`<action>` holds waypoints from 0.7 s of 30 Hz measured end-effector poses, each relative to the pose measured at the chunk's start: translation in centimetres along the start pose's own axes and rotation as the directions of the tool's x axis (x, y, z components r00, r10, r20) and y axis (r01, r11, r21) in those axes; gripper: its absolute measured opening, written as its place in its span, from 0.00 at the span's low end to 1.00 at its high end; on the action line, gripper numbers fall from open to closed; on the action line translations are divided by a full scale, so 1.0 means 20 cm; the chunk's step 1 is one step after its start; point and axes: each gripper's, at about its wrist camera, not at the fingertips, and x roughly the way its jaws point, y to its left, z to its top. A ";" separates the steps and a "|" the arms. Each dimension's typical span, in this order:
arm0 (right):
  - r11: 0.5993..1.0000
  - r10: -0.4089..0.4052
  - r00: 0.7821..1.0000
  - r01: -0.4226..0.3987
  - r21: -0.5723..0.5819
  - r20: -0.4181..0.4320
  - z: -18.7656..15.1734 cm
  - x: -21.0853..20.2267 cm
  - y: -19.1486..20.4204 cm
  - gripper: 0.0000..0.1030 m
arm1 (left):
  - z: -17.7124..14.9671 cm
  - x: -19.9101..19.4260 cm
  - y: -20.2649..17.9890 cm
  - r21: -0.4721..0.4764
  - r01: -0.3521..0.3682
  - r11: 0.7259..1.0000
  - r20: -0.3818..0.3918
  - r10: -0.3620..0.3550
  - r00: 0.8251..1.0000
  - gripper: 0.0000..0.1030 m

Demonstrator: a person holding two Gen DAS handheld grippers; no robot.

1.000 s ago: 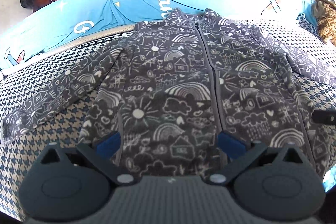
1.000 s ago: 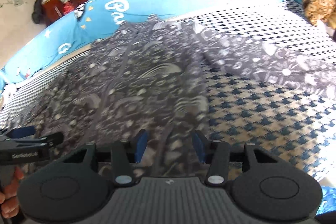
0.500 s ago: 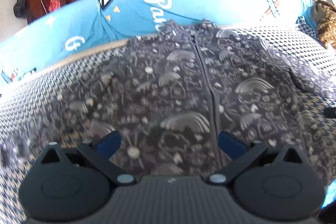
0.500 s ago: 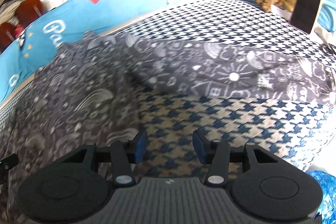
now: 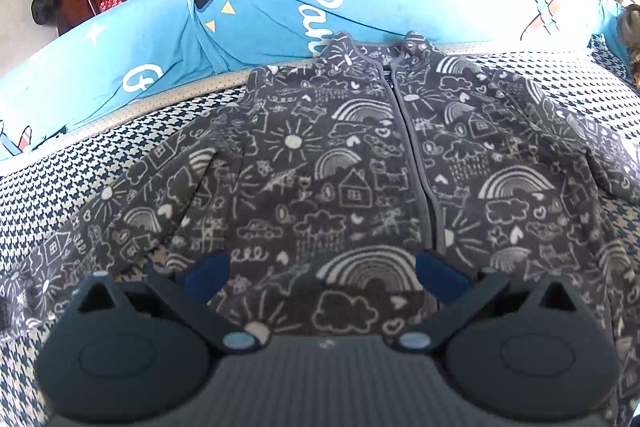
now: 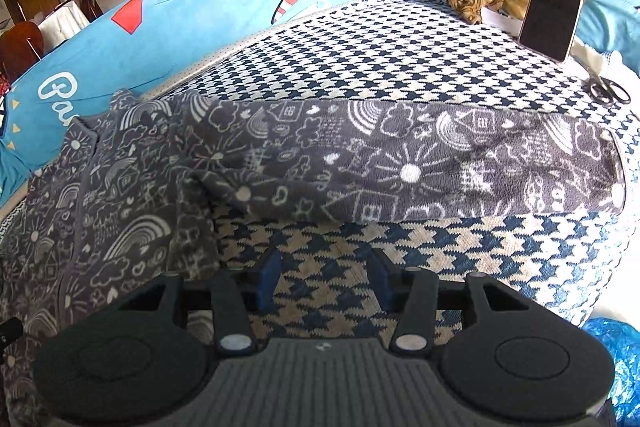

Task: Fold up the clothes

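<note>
The left gripper (image 5: 322,273) hangs with its blue-padded fingers (image 5: 206,273) spread wide and empty, over the lower front of the dark grey fleece jacket printed with white doodles (image 5: 360,167). The right gripper (image 6: 325,279) holds its fingers (image 6: 269,277) parted about halfway, nothing between them, above bare houndstooth cover.

The jacket lies face up and zipped on the navy-and-cream houndstooth sofa cover (image 6: 400,55), collar toward the blue printed backrest cushion (image 5: 280,7), both sleeves spread out sideways. From the right fingers, the right sleeve (image 6: 420,163) lies just ahead, stretched across the view, with the jacket body off to the left. From the left fingers, the zip runs up just right of centre and the left sleeve (image 5: 120,211) trails away to the lower left.

The step in hand looks like the first sleeve fold. To do it well, each gripper should pinch its sleeve near the cuff, taking fleece only and not the cover beneath, then carry it flat across the chest without dragging the body askew.
</note>
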 end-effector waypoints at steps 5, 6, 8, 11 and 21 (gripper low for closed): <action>0.999 -0.015 1.000 0.015 0.029 0.006 0.01 0.01 -0.02 0.46 | 0.00 0.03 -0.02 0.010 -0.003 1.000 -0.009 0.003 1.000 1.00; 0.999 -0.018 1.000 0.018 0.041 0.008 0.01 0.00 -0.03 0.46 | -0.01 0.03 -0.03 0.008 -0.004 1.000 -0.011 0.004 1.000 1.00; 0.997 -0.016 1.000 0.015 0.069 0.007 0.01 0.00 -0.06 0.46 | -0.02 0.04 -0.03 0.005 -0.006 1.000 -0.016 0.006 1.000 1.00; 0.993 -0.026 1.000 0.024 0.119 0.011 0.02 -0.01 -0.10 0.46 | -0.04 0.03 -0.03 0.005 0.003 1.000 -0.021 -0.003 1.000 1.00; 0.949 -0.073 0.996 0.057 0.311 0.042 0.04 -0.05 -0.30 0.46 | -0.07 0.00 0.01 -0.002 -0.011 1.000 -0.010 0.011 1.000 1.00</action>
